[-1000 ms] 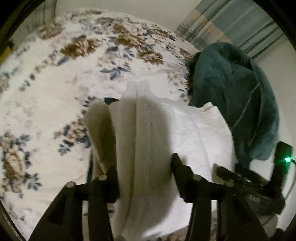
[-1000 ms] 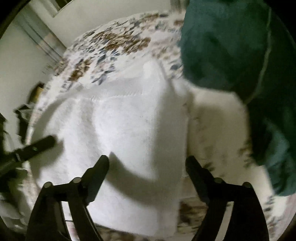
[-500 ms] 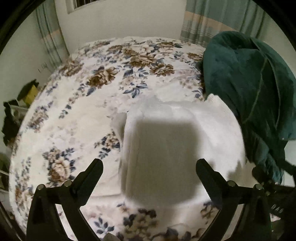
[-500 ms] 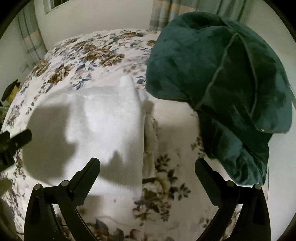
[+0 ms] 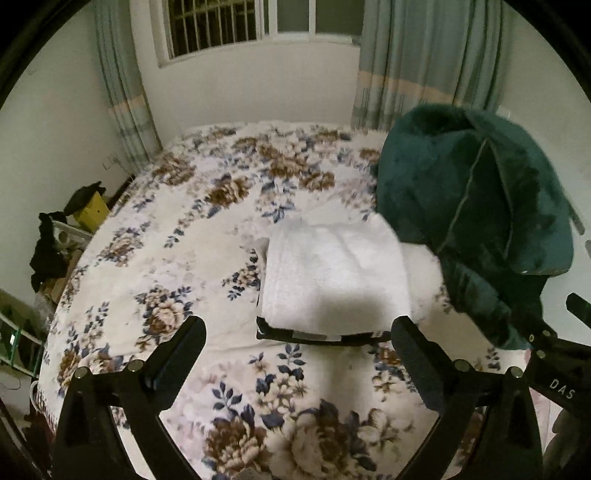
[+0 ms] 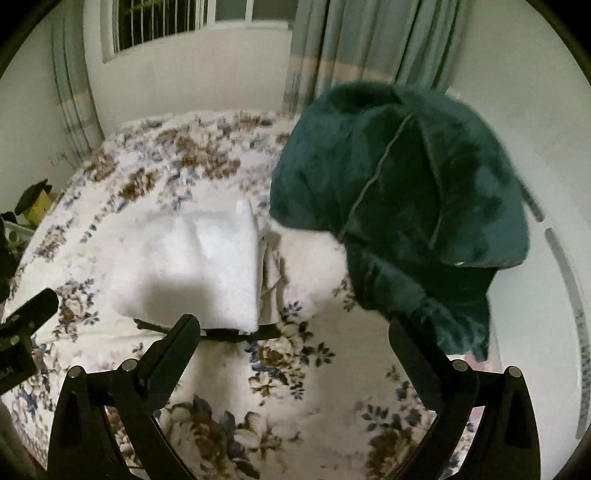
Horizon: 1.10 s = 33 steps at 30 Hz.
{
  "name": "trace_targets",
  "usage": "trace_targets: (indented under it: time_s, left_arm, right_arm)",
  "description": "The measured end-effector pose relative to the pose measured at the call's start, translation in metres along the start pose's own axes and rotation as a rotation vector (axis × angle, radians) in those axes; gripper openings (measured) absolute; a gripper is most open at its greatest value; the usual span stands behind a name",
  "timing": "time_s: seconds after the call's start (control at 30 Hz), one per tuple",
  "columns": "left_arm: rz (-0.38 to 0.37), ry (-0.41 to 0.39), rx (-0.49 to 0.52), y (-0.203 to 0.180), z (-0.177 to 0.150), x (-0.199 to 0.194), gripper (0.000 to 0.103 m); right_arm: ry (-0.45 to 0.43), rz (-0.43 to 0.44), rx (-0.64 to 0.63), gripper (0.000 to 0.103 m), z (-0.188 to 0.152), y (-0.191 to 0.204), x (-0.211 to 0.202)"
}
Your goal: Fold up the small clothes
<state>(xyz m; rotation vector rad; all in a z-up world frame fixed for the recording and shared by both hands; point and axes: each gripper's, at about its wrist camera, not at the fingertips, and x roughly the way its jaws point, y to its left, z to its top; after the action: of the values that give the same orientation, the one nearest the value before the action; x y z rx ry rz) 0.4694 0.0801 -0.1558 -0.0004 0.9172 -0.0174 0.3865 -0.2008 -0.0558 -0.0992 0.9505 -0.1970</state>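
- The left gripper [image 5: 297,354] hangs above the bed [image 5: 177,266] with its jaws spread wide and nothing between them.
- The folded white garment [image 5: 332,277] lies flat just ahead of that gripper, in line with the gap between the fingers and a little toward the right finger, apart from both.
- A dark strip shows under the garment's near edge; what it is cannot be told.
- The right gripper [image 6: 293,350] is also wide apart and empty, above the bed's flowered cover [image 6: 280,369].
- From this gripper the white garment [image 6: 192,266] sits ahead and to the left, beyond the left finger tip, with loose pale layers showing along its right edge.
- A rumpled dark green garment [image 6: 399,206] is heaped ahead and to the right of the right gripper, its left edge near the white one.
- The bed carries a white cover printed with brown and blue flowers.
- Beyond the bed stand a pale wall, a barred window [image 5: 218,26] and grey-green curtains [image 5: 402,59].
- To the far left of the left gripper, beside the bed, are a yellow box [image 5: 92,210] and dark clutter.
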Motion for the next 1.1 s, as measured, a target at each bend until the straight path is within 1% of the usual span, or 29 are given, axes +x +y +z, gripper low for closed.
trace_targets:
  time_s: [0.2,0.27,0.3,0.43,0.5,0.63,0.8,1.0,1.1]
  left_arm:
    - [0.003,-0.091,-0.010,-0.006,-0.011,-0.089,0.103]
    - [-0.009,-0.117,-0.018,-0.006,-0.015,-0.117,0.103]
    - [0.000,-0.131,-0.020,-0.006,-0.016,-0.130,0.103]
    - [-0.001,-0.185,-0.032,-0.003,-0.026,-0.181,0.103]
    - [0.004,-0.200,-0.032,-0.004,-0.032,-0.198,0.103]
    - [-0.001,-0.214,-0.040,-0.003,-0.045,-0.229,0.103]
    - [-0.002,-0.243,-0.030,-0.007,-0.060,-0.259,0.103]
    - [0.017,-0.281,-0.027,-0.007,-0.069,-0.281,0.103]
    - [0.024,-0.300,-0.029,-0.008,-0.072,-0.289,0.103]
  right_arm:
    - [-0.111,0.001,-0.008,0.103,-0.010,-0.012,-0.114]
    - [-0.146,0.002,-0.004,0.103,-0.015,-0.017,-0.149]
    - [-0.167,0.003,-0.001,0.103,-0.020,-0.022,-0.170]
    - [-0.226,0.003,0.003,0.103,-0.031,-0.033,-0.229]
    - [-0.258,0.007,0.007,0.103,-0.039,-0.039,-0.258]
    - [-0.295,0.022,0.012,0.103,-0.053,-0.047,-0.302]
    - [-0.339,0.023,0.000,0.103,-0.071,-0.053,-0.342]
    - [-0.374,0.025,-0.005,0.103,-0.086,-0.061,-0.371]
    - [-0.378,0.025,-0.006,0.103,-0.088,-0.062,-0.375]
